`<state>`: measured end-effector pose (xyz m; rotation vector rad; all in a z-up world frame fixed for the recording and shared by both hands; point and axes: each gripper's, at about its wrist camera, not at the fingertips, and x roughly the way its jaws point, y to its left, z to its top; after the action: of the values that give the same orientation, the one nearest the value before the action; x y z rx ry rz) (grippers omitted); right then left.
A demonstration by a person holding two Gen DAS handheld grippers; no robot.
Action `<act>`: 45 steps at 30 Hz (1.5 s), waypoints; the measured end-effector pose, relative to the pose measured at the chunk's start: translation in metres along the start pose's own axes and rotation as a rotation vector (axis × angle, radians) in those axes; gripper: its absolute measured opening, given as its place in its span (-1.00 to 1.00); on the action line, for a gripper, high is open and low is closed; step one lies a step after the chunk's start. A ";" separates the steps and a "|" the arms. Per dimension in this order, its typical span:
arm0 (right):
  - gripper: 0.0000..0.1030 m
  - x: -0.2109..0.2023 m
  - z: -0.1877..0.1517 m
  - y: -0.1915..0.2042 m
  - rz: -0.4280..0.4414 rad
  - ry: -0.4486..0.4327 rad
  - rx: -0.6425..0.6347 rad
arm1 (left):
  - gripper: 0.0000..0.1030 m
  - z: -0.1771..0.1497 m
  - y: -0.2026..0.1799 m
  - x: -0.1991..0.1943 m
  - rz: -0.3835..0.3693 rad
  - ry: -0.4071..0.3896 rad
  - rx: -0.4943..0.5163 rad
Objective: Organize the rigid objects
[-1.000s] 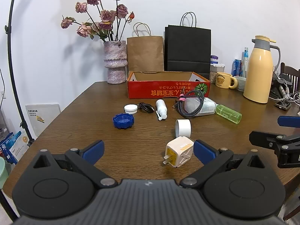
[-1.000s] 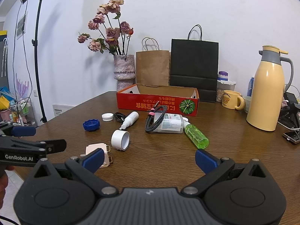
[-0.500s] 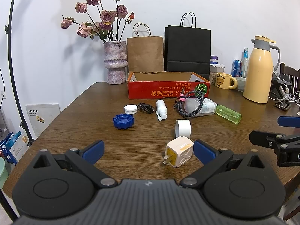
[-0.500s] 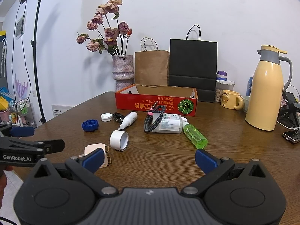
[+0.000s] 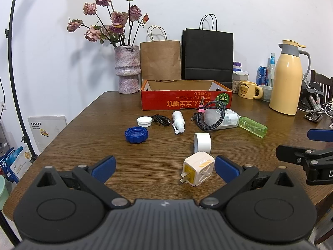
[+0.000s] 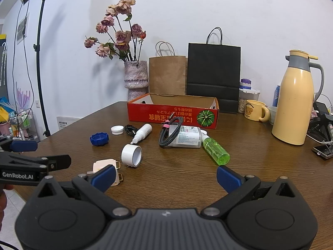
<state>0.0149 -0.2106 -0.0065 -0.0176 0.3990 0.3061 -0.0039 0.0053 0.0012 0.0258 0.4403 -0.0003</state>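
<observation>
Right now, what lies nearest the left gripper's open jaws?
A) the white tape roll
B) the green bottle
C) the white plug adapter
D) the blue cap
C: the white plug adapter lies on the table just ahead of the left gripper, beside its right finger, closer than anything else.

Counted on bench (image 5: 83, 145): one red cardboard box (image 5: 186, 102). Two loose caps: one blue cap (image 5: 136, 134), one white cap (image 5: 144, 121). Three bottles lying down: white dropper bottle (image 5: 178, 121), clear labelled bottle (image 5: 228, 119), green bottle (image 5: 252, 126). Two coiled cables: braided cable (image 5: 210, 116), small black cable (image 5: 161, 120). One tape roll (image 5: 202, 142). One plug adapter (image 5: 198, 169). Two paper bags: brown bag (image 5: 160, 59), black bag (image 5: 207, 55). One vase (image 5: 127, 69) of dried roses. One yellow thermos (image 5: 288, 83). One yellow mug (image 5: 248, 89).
</observation>
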 end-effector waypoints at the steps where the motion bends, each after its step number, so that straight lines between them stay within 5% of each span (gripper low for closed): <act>1: 1.00 0.000 -0.001 0.001 -0.001 0.000 0.000 | 1.00 0.000 0.000 0.000 0.000 0.000 0.000; 45: 1.00 0.005 0.000 0.016 0.020 0.002 -0.021 | 1.00 -0.002 0.008 0.002 -0.001 -0.006 -0.015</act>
<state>0.0148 -0.1939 -0.0079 -0.0345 0.3981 0.3301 -0.0031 0.0133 -0.0017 0.0105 0.4341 0.0020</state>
